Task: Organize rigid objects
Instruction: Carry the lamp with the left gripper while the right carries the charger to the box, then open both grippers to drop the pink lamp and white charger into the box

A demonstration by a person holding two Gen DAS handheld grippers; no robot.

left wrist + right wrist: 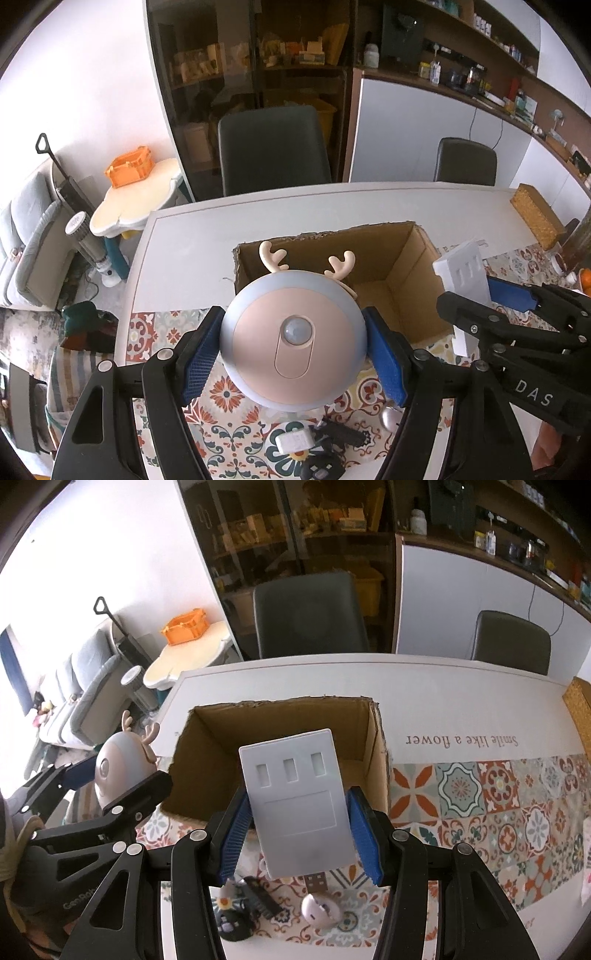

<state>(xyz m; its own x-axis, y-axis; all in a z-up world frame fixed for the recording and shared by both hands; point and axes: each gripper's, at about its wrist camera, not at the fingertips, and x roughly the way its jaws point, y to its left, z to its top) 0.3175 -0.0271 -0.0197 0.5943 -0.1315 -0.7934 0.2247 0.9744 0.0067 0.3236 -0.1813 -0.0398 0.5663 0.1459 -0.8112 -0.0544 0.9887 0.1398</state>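
Note:
My left gripper (pixel 293 350) is shut on a round pink-and-grey night light with antlers (pixel 293 343), held above the patterned mat at the near-left corner of an open cardboard box (pixel 402 291). My right gripper (pixel 299 830) is shut on a flat white USB hub (pixel 299 805) with three slots and a plug at its bottom, held over the box's (pixel 207 768) near edge. Each gripper shows in the other's view: the right one with the white hub (pixel 465 277), the left one with the night light (pixel 118 771).
Small items lie on the mat below the grippers: a white adapter (pixel 293 441), black pieces (pixel 258 897), a silver-white oval object (pixel 319 910). A straw-coloured block (pixel 535 214) sits at the table's far right. Two dark chairs (pixel 273 147) stand behind the table.

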